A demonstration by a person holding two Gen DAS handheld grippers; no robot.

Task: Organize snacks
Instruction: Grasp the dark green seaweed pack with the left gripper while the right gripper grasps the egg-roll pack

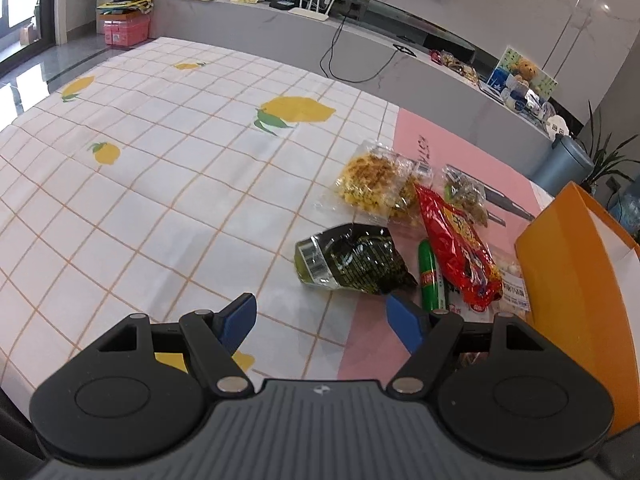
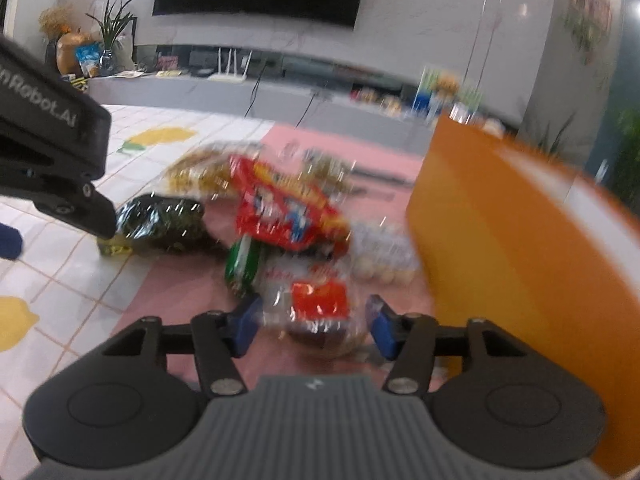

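A pile of snacks lies on the table beside an orange box (image 1: pixel 576 280). In the left wrist view I see a dark green packet (image 1: pixel 356 258), a red bag (image 1: pixel 460 248), a green tube (image 1: pixel 430 276) and clear packs of yellow biscuits (image 1: pixel 372 180). My left gripper (image 1: pixel 320 320) is open and empty, just short of the dark green packet. The right wrist view is blurred. My right gripper (image 2: pixel 314 322) is open, its fingers on either side of a clear packet with a red label (image 2: pixel 318 304). The red bag (image 2: pixel 280 208) and orange box (image 2: pixel 500 240) show there too.
The table wears a white checked cloth with lemons (image 1: pixel 160 160) and a pink mat (image 1: pixel 460 152). A grey counter (image 1: pixel 360 40) with a router, cables and small items runs behind. The left gripper's body (image 2: pixel 52 160) shows at the left of the right wrist view.
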